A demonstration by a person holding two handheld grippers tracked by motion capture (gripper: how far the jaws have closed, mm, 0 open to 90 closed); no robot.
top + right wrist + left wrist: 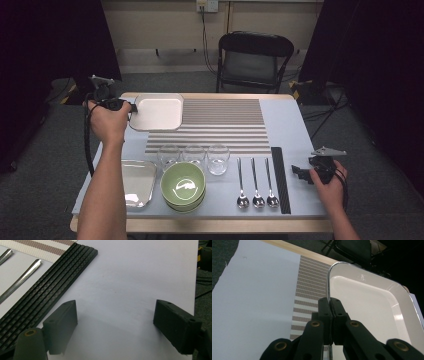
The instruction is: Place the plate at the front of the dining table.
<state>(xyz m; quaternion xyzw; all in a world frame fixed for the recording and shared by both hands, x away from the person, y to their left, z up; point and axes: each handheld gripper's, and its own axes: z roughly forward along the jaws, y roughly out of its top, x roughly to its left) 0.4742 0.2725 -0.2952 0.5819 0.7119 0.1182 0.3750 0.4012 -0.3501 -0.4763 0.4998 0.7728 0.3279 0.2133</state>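
Observation:
At the far left of the table a white square tray [159, 113] lies partly on the striped mat [222, 125]. My left gripper [132, 106] is shut on the tray's left rim. In the left gripper view the two black jaws [331, 304] pinch the thin metal rim, and the tray's pale inside [367, 302] spreads to the right. My right gripper [298, 173] hovers low at the table's right side, open. The right gripper view has its jaws [115, 315] wide apart over bare tabletop with nothing between them.
Along the front stand a silver tray [137, 183], stacked green bowls [183, 185], three glasses [194, 156] and three spoons [256, 184]. A long black strip [280, 179] [45, 297] lies left of my right gripper. A chair [255, 59] stands behind the table.

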